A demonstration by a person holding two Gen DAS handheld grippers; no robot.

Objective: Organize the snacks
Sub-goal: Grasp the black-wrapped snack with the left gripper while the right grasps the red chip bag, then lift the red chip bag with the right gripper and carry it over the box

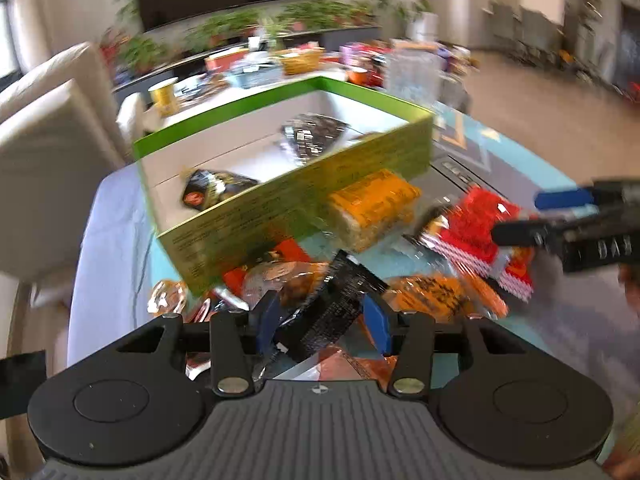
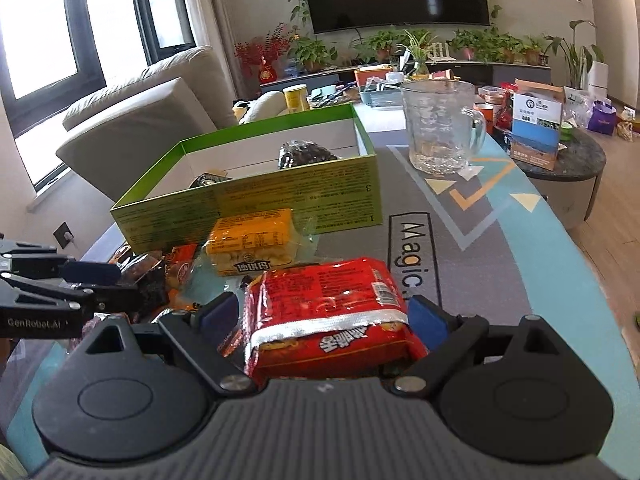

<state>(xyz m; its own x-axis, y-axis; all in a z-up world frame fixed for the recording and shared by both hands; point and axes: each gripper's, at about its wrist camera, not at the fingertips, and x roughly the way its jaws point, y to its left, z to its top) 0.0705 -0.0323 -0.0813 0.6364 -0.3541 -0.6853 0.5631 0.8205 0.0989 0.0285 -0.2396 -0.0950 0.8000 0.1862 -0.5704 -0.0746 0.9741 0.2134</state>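
A green open box [image 1: 280, 184] [image 2: 256, 196] stands on the table with two dark snack packets [image 1: 312, 140] inside. In front of it lie a yellow cracker pack [image 1: 372, 208] [image 2: 252, 244] and a heap of orange and brown snacks [image 1: 436, 296]. My left gripper [image 1: 326, 322] is shut on a black snack packet [image 1: 336, 304] over the heap. My right gripper [image 2: 326, 316] is shut on a red snack bag [image 2: 332, 312], also seen in the left wrist view [image 1: 480, 232], just above the table.
A glass mug [image 2: 440, 124] stands on the patterned mat [image 2: 460, 248] right of the box. A beige sofa [image 2: 140, 120] is at the left. A round side table [image 2: 560, 168] with boxes is at the right. A cluttered bench and plants are behind.
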